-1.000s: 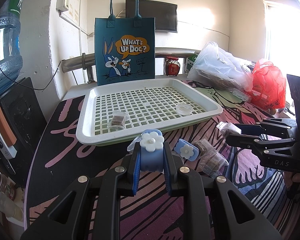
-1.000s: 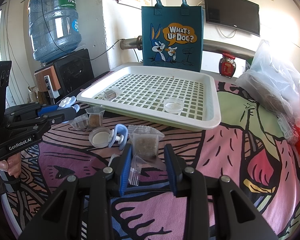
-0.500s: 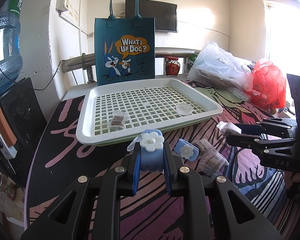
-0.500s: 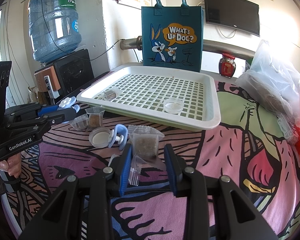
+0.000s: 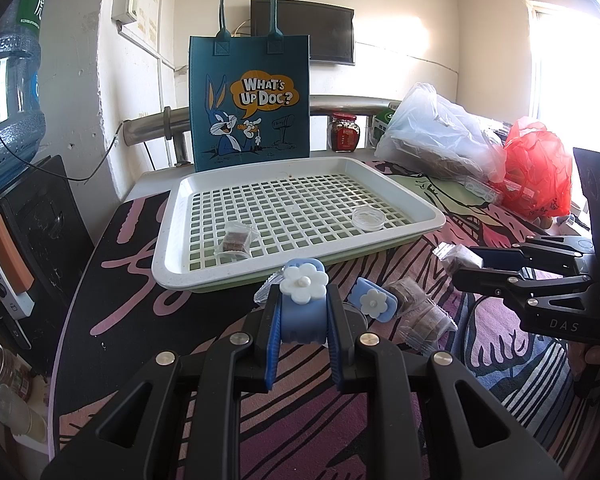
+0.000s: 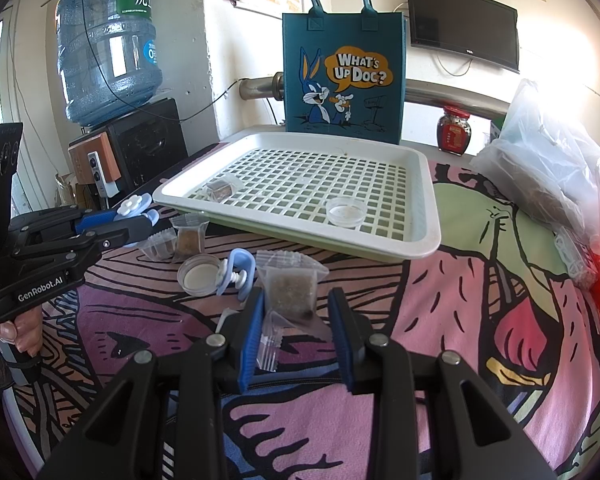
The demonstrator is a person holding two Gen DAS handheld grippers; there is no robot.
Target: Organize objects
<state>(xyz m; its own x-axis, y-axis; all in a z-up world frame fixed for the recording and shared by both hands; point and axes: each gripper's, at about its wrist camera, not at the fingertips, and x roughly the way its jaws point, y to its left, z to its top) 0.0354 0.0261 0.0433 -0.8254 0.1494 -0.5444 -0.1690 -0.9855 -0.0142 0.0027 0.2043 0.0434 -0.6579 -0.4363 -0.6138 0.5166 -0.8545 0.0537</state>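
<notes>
My left gripper (image 5: 303, 308) is shut on a blue clip with a white flower (image 5: 303, 300), held just in front of the white grid tray (image 5: 168, 264); it also shows in the right wrist view (image 6: 134, 216). The tray holds a small brown packet (image 5: 236, 240) and a clear round dish (image 5: 367, 218). A second blue flower clip (image 5: 372, 304) lies on the cloth beside clear packets (image 5: 420, 316). My right gripper (image 6: 296, 312) is open around a clear bag of brown bits (image 6: 292, 288) on the cloth. A round lid (image 6: 199, 276) and the second clip (image 6: 238, 272) lie left of it.
A teal Bugs Bunny tote (image 5: 250, 100) stands behind the tray. A red-lidded jar (image 5: 343, 132), a clear plastic bag (image 5: 440, 136) and a red bag (image 5: 536, 168) sit at the right. A water bottle (image 6: 108, 48) stands on a black cabinet (image 6: 140, 148) at the left.
</notes>
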